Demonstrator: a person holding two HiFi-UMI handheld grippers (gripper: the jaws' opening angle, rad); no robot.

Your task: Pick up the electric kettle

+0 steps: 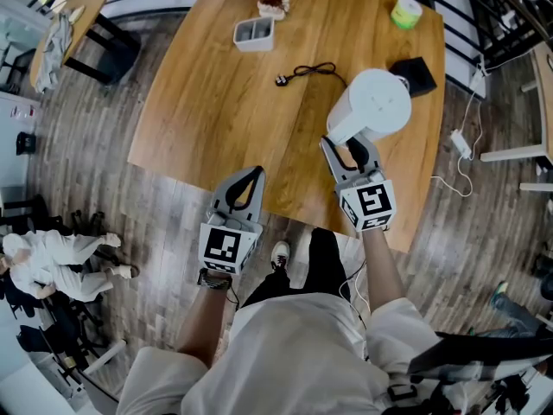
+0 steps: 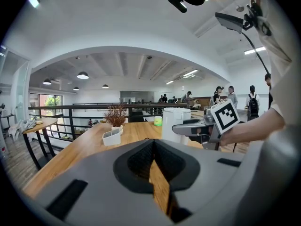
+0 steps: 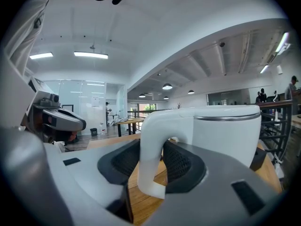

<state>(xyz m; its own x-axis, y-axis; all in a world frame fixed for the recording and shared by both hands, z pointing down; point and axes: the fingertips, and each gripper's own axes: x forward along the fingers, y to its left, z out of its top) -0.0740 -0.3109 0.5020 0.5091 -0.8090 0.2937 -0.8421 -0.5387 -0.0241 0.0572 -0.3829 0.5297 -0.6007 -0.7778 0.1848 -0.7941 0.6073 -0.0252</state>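
Now my right hand-held gripper (image 3: 151, 166) is clamped on the handle (image 3: 153, 126) of the white electric kettle (image 3: 225, 133), near the desk (image 1: 216, 102) edge. My left hand-held gripper (image 2: 154, 160) is closed and empty.

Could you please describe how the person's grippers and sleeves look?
The left gripper and right gripper are grey with black ribbed pads and a white cube bearing black square markers. The forearms are bare below a pale top; a dark strap circles the left wrist.
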